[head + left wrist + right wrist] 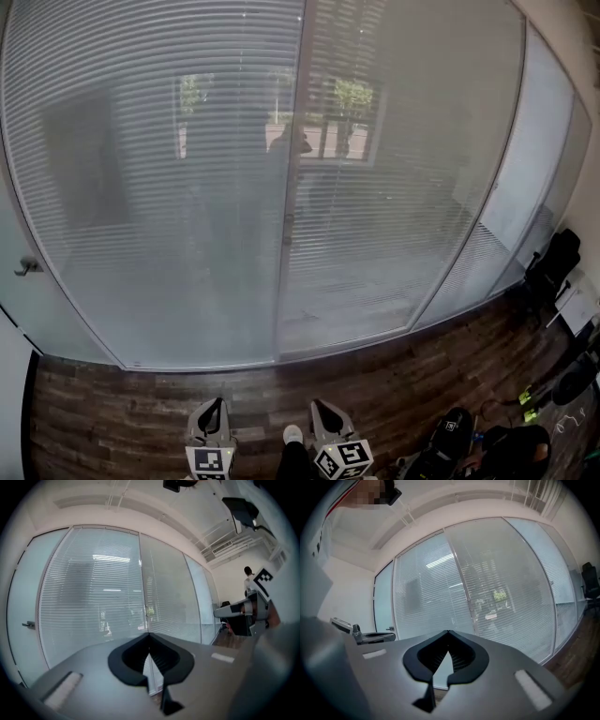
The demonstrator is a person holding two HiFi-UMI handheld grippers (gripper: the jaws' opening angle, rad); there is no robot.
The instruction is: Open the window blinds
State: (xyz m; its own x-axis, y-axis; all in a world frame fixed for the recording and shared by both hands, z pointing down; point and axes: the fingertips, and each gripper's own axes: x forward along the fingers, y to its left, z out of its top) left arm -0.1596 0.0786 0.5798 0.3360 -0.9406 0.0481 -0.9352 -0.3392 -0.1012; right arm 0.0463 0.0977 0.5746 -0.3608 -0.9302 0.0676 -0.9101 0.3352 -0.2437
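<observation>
The window blinds (187, 187) hang behind a wide glass wall, their horizontal slats tilted almost flat, so the outdoors shows only dimly through them. A vertical frame post (292, 169) divides the two main panes and carries a small fitting (289, 230) at mid height. My left gripper (212, 409) and right gripper (323, 411) sit low in the head view, side by side, well short of the glass and pointing level at it. Both are shut with nothing between the jaws. The left gripper view shows its tips (149, 635) meeting against the blinds (93, 602); the right gripper (448, 633) looks the same.
A door handle (28, 266) sticks out at the far left of the glass. Dark wooden floor (122, 403) runs up to the wall. A black chair (555, 264) and dark bags (450, 441) stand at the right. The person's shoe (292, 435) shows between the grippers.
</observation>
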